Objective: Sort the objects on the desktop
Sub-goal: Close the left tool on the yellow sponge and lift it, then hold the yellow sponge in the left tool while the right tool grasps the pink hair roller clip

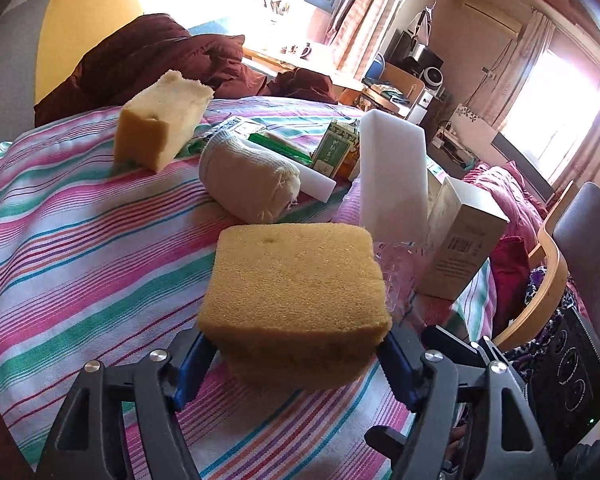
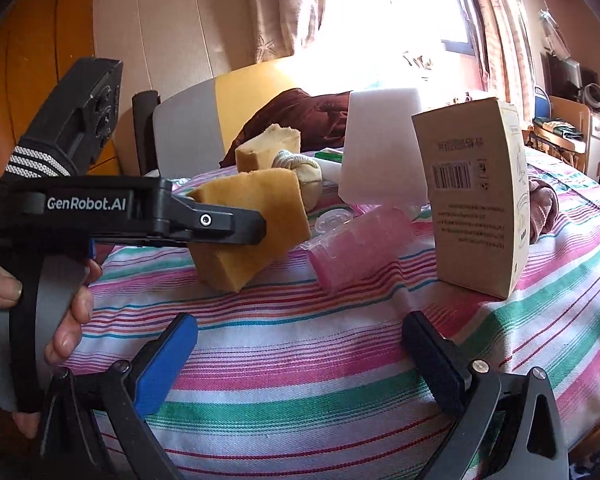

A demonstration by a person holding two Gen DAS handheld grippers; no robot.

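My left gripper point(image 1: 298, 354) is shut on a yellow sponge point(image 1: 296, 292), held just above the striped tablecloth point(image 1: 80, 248). In the right wrist view the same left gripper point(image 2: 236, 224) comes in from the left, clamping that yellow sponge point(image 2: 256, 232), which is tilted. My right gripper point(image 2: 300, 344) hangs open over the cloth near the table's front, with nothing between its fingers. Behind the held sponge lie a second yellow sponge point(image 1: 160, 128), a rolled white cloth point(image 1: 248, 178), a white foam block point(image 1: 392, 176), a pink clear case point(image 2: 356, 248) and a beige carton point(image 2: 476, 200).
A green box point(image 1: 336, 148) and green packets point(image 1: 284, 146) lie at the back of the table. A dark red cushion point(image 1: 148, 60) sits on the chair behind. A wooden chair point(image 1: 556, 256) stands at the right. A hand point(image 2: 68, 312) holds the left gripper's handle.
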